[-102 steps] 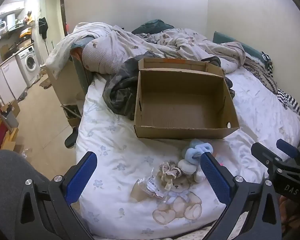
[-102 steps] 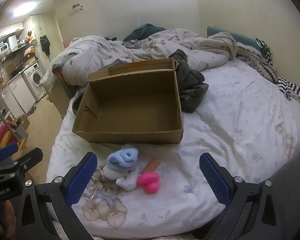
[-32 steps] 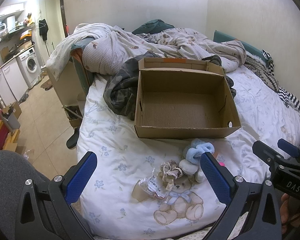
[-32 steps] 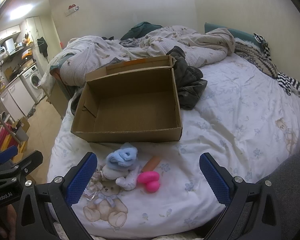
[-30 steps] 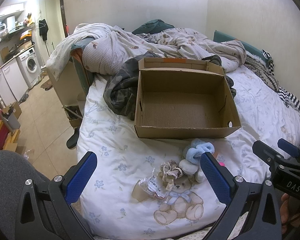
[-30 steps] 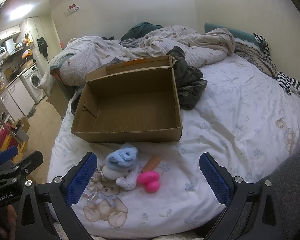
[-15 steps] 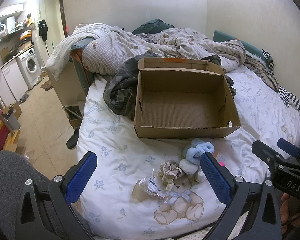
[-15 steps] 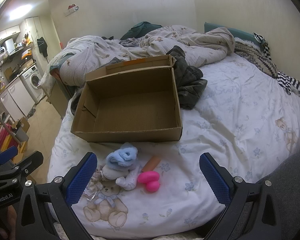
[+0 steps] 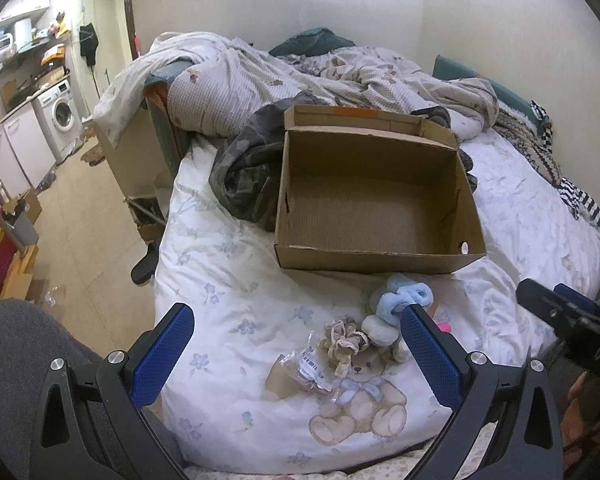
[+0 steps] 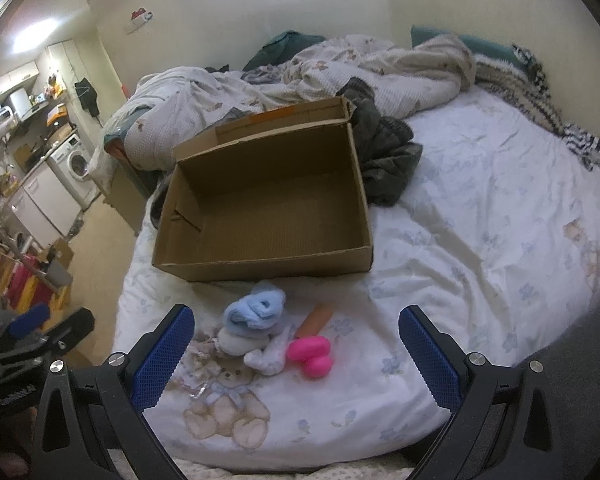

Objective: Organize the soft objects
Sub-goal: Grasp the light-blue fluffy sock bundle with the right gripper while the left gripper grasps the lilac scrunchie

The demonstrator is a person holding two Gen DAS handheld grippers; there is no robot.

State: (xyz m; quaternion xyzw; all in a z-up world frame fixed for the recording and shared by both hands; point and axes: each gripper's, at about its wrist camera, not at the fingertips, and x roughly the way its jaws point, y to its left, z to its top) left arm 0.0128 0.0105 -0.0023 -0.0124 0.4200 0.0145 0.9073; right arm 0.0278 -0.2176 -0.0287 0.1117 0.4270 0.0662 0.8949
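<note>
An open, empty cardboard box point(image 9: 374, 258) point(image 10: 259, 270) sits on the white bed sheet. In front of it lies a small heap: a light blue fluffy piece point(image 9: 404, 298) point(image 10: 255, 308), a white soft piece point(image 9: 378, 330) point(image 10: 239, 342), a beige lace scrunchie point(image 9: 342, 338), a clear packet point(image 9: 306, 368), a pink soft toy point(image 10: 312, 356) and an orange tube point(image 10: 318, 318). My left gripper point(image 9: 297, 354) hangs open above the bed's near edge, with the scrunchie and packet between its fingers. My right gripper point(image 10: 295, 354) is open too, over the pink toy. Neither holds anything.
A dark camouflage garment point(image 9: 247, 172) point(image 10: 388, 156) lies behind and beside the box. Rumpled duvets point(image 9: 259, 88) point(image 10: 380, 72) pile at the back. The bed's left edge drops to a floor with a washing machine point(image 9: 61, 116) and cabinets. Bare sheet point(image 10: 480, 220) lies right of the box.
</note>
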